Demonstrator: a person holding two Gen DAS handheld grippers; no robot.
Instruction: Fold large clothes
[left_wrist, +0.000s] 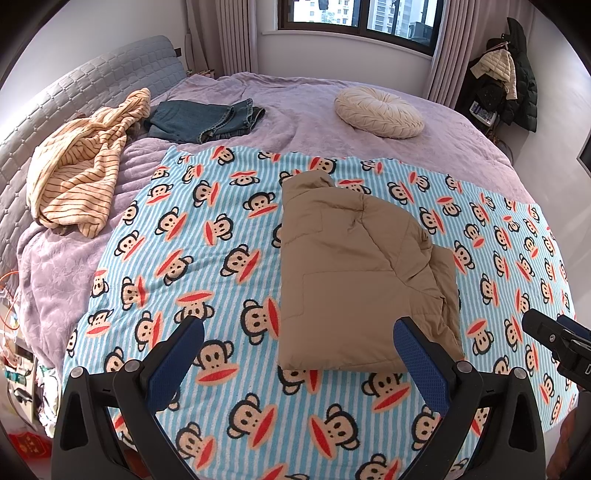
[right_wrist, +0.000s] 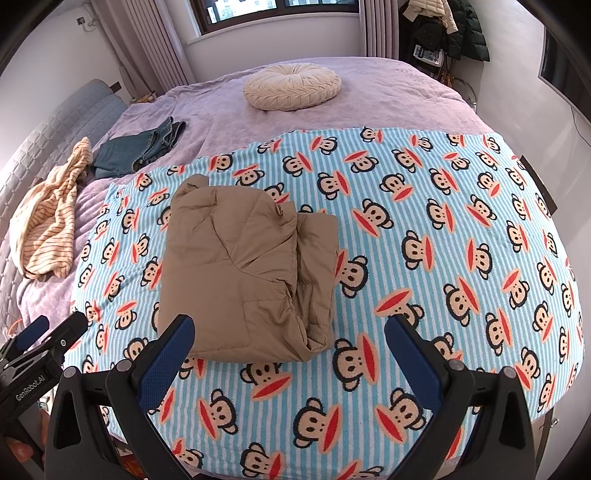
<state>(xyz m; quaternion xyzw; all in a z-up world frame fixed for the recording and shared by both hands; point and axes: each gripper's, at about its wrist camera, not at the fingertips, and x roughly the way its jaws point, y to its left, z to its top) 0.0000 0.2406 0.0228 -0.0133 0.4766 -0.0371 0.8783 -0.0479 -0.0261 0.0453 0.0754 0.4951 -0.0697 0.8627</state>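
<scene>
A tan padded jacket (left_wrist: 354, 273) (right_wrist: 240, 269) lies folded into a thick rectangle on the monkey-print blanket (left_wrist: 207, 258) (right_wrist: 443, 236). My left gripper (left_wrist: 299, 332) hovers open just short of the jacket's near edge, nothing between its blue pads (left_wrist: 177, 354). My right gripper (right_wrist: 290, 328) is open too, over the jacket's near right corner and holding nothing. Each gripper shows at the edge of the other's view: the right one (left_wrist: 557, 343), the left one (right_wrist: 40, 339).
A striped cream garment (left_wrist: 81, 166) and folded jeans (left_wrist: 203, 120) lie at the back left on the purple bedspread (left_wrist: 303, 110). A round cream cushion (left_wrist: 378, 110) sits further back. Coats hang on a rack (left_wrist: 506, 70) by the window.
</scene>
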